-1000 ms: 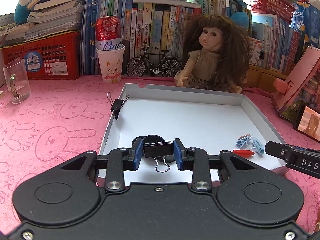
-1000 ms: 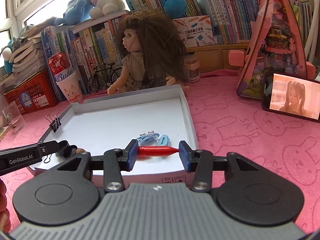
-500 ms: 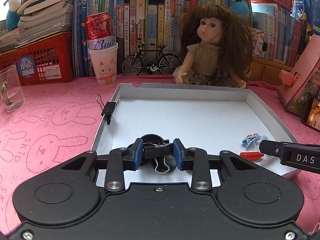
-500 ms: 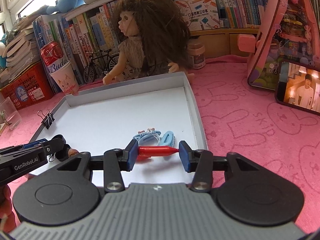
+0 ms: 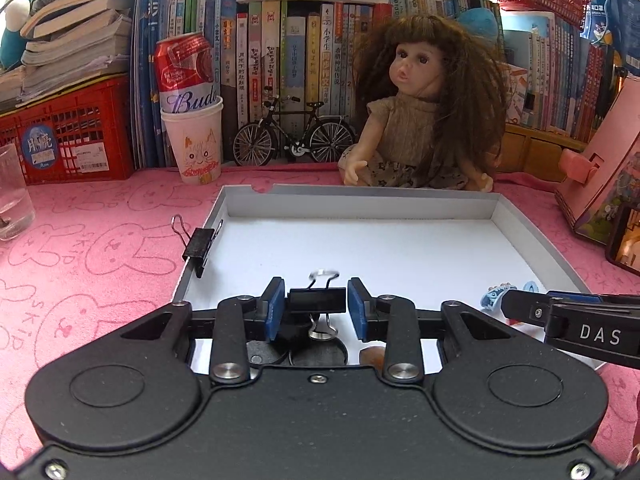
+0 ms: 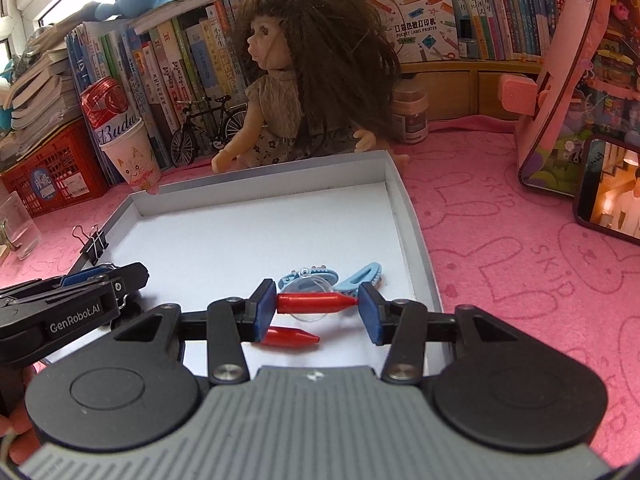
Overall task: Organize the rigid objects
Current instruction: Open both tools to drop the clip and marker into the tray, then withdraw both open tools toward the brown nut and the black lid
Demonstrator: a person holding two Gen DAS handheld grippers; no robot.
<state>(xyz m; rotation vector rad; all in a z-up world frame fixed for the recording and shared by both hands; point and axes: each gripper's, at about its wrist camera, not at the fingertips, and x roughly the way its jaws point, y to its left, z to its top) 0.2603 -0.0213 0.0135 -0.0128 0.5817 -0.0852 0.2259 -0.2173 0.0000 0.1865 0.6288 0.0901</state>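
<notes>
Both my grippers have just been easing open over the shallow white cardboard tray [image 5: 520, 220]: the left gripper [image 5: 316, 304] now shows slim gaps beside the black metal binder clip [image 5: 317, 300], and the right gripper [image 6: 318, 305] barely touches the red pointed plastic crayon [image 6: 316, 303] tip to tail. I'd call both drops under way. Whether either piece rests on the tray floor yet, my own fingers hide; a second red one [image 6: 294, 337] lies just below.

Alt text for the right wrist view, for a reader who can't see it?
The right tool, its jaws just opening, has a red crayon between its pads over a white tray. A second crayon and blue clips lie below; a doll sits behind.
</notes>
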